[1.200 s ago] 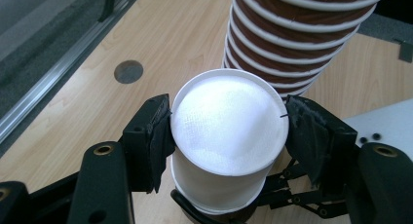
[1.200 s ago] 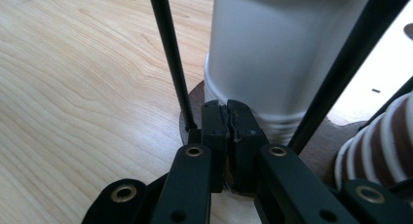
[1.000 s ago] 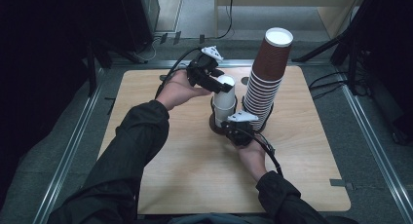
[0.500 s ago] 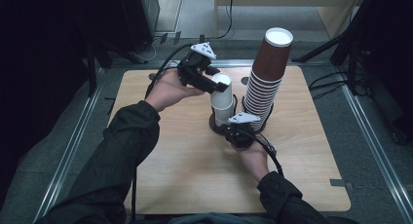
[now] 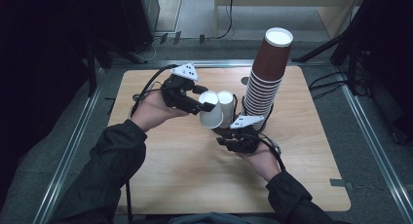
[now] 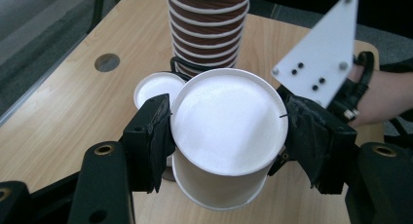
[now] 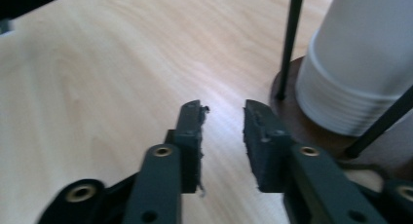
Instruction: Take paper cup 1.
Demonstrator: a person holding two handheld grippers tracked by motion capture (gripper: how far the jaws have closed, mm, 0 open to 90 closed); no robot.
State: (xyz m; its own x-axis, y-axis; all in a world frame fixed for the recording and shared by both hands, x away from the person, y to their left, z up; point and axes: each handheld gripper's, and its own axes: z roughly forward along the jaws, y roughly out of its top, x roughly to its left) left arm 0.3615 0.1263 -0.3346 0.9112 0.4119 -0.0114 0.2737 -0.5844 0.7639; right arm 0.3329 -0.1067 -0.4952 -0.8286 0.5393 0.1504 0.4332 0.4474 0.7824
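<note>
Left hand-held gripper [image 6: 226, 136] — clenching a white paper cup [image 6: 226, 131] by its rim, holding it tilted above the light wooden surface [image 5: 185, 175], just beside the white cup stack [image 5: 225, 107] in its wire holder. Right hand-held gripper [image 7: 224, 136] — jaws just opening, grasping nothing, sitting near the stack's base. Tall brown paper cup stack [image 5: 265, 75] standing behind.

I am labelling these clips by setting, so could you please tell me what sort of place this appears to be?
Probably a lab or recording workstation, not a kitchen: a bare wooden table on a metal frame, loose cables on grey floor, and stacked brown cups set out as props.
</note>
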